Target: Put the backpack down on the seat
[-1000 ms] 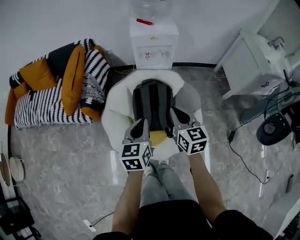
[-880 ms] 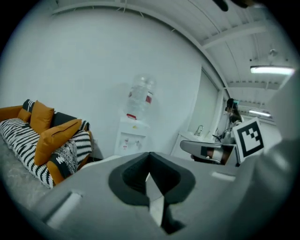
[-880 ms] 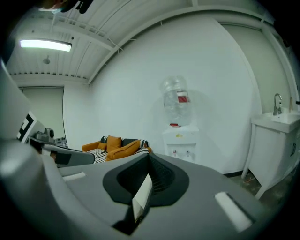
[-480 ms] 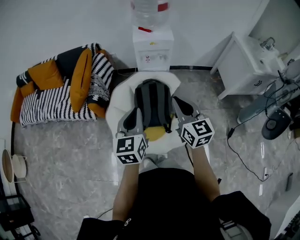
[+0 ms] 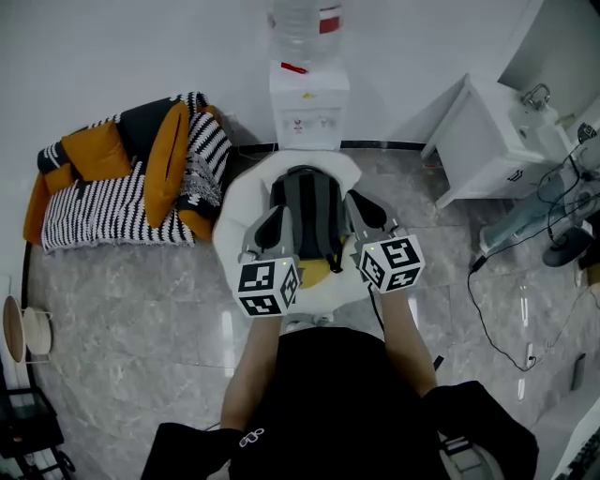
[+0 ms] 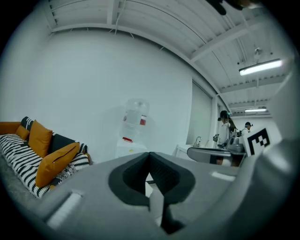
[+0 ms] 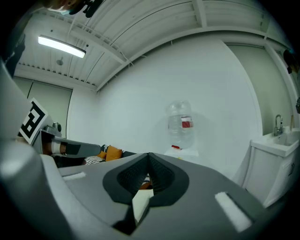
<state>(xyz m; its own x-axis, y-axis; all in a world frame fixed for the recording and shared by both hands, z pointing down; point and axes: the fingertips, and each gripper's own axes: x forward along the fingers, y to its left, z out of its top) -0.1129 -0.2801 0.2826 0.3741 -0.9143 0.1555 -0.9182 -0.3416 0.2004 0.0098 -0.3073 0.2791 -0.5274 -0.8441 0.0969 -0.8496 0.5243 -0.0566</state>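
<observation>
left tongs (image 6: 150, 157): closed tight, holding nothing | right tongs (image 7: 149, 157): same deal, shut and empty | backpack (image 5: 307, 211): we see it lying on the round white seat (image 5: 236, 214), between both tongs

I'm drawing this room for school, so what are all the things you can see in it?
backpack: one, grey and black, on the seat
seat: one, white, round, mid-floor
water dispenser: one, white, by the wall
water bottle: one, clear, atop the dispenser
sofa: one, black-and-white striped, left
cushions: two, orange, on the sofa
sink cabinet: one, white, right
cables: several, black, floor at right
left gripper: one, grey, shut, left of the backpack
right gripper: one, grey, shut, right of the backpack
</observation>
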